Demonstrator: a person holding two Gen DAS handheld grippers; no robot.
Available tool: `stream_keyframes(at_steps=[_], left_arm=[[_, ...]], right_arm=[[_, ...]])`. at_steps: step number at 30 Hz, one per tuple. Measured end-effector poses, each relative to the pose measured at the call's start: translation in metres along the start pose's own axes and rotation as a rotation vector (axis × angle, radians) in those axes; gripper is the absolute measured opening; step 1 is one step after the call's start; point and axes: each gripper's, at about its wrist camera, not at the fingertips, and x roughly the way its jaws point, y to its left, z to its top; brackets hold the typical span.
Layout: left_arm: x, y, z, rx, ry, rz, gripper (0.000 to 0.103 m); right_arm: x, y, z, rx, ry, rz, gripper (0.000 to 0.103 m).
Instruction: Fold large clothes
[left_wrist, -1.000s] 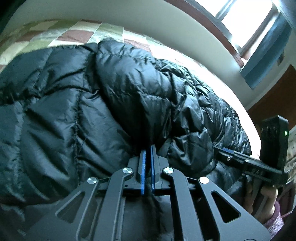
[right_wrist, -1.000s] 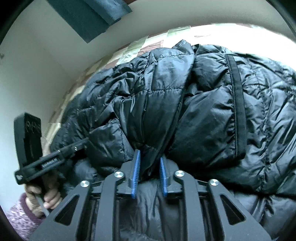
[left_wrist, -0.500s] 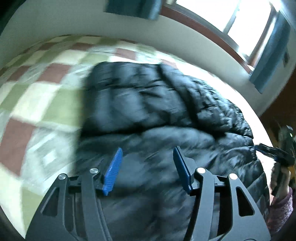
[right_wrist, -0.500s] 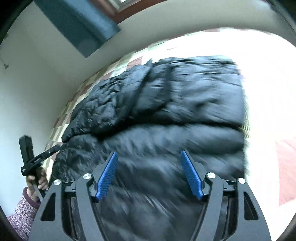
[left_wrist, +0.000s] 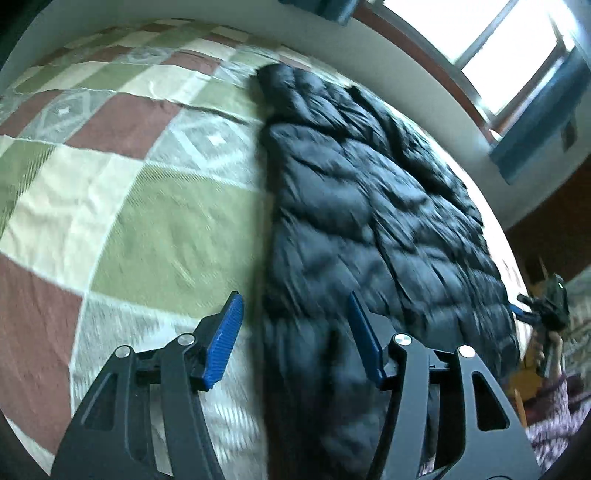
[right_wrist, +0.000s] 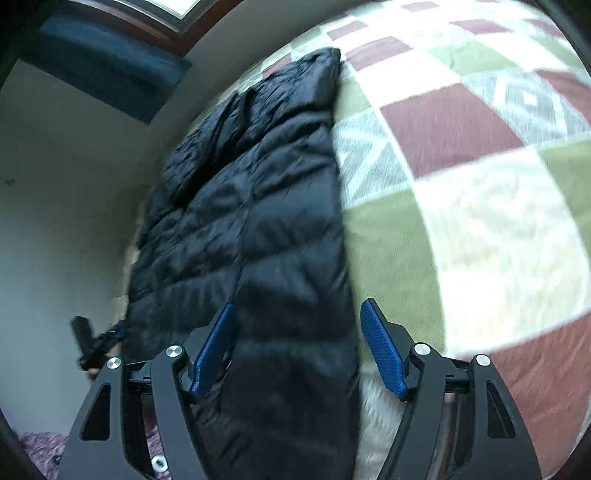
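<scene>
Both grippers have let go: the left gripper (left_wrist: 293, 332) and right gripper (right_wrist: 299, 341) now hover with fingers spread and empty; the black puffer jacket (left_wrist: 373, 236) lies folded lengthwise on the bed's checked quilt (left_wrist: 122, 206); that fold looks done.

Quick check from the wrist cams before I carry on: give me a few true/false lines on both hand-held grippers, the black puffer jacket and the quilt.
1. The left hand-held gripper is open. True.
2. The right hand-held gripper is clamped on the puffer jacket. False: its jaws stand apart, holding nothing.
3. The jacket lies on a checked quilt. True.
4. The jacket is red. False: it is black.
5. A window shows in the left wrist view. True.
</scene>
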Motion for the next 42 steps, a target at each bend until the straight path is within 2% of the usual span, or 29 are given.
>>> stream_keyframes(at_steps=[4,6,9,11,13,14,16,20,24,29,33,36,42], left_arm=[[-0.007,-0.009,-0.017,0.011,0.049,-0.099,0.056],[-0.006,-0.015,-0.025,0.022,0.087,-0.147,0.049],[-0.002,-0.027,-0.038,0.069,0.136,-0.177,0.033],[0.002,-0.033,-0.042,0.087,0.153,-0.189,0.018],[0.005,-0.037,-0.045,0.082,0.172,-0.222,0.007],[0.006,-0.038,-0.045,0.076,0.166,-0.228,0.005],[0.004,-0.036,-0.041,0.036,0.142,-0.264,0.003],[-0.009,-0.032,-0.024,-0.036,0.066,-0.332,0.002],[-0.015,-0.032,0.01,-0.099,-0.026,-0.39,0.002],[0.006,-0.025,0.061,-0.171,-0.08,-0.334,0.002],[0.035,-0.019,0.098,-0.196,-0.089,-0.317,0.002],[0.06,-0.019,0.12,-0.188,-0.081,-0.275,0.003],[0.104,-0.016,0.141,-0.165,-0.044,-0.16,0.003]], right_arm=[[0.004,0.004,-0.021,-0.014,0.055,0.063,0.07],[0.004,0.007,-0.027,-0.022,0.068,0.086,0.07],[0.004,0.01,-0.036,-0.023,0.113,0.141,0.07],[0.006,0.014,-0.045,-0.029,0.136,0.155,0.068],[0.008,0.016,-0.052,-0.036,0.16,0.15,0.049],[0.009,0.016,-0.055,-0.029,0.167,0.164,0.042],[0.01,0.017,-0.054,-0.021,0.169,0.197,0.017],[-0.001,0.023,-0.042,-0.017,0.11,0.258,0.012],[-0.003,0.032,-0.015,-0.016,0.055,0.344,0.011],[0.004,0.027,0.033,0.036,-0.011,0.416,0.011],[0.02,0.014,0.07,0.089,-0.04,0.402,0.011],[0.044,0.01,0.097,0.097,-0.051,0.304,0.011],[0.085,-0.013,0.121,0.163,-0.037,0.255,0.011]])
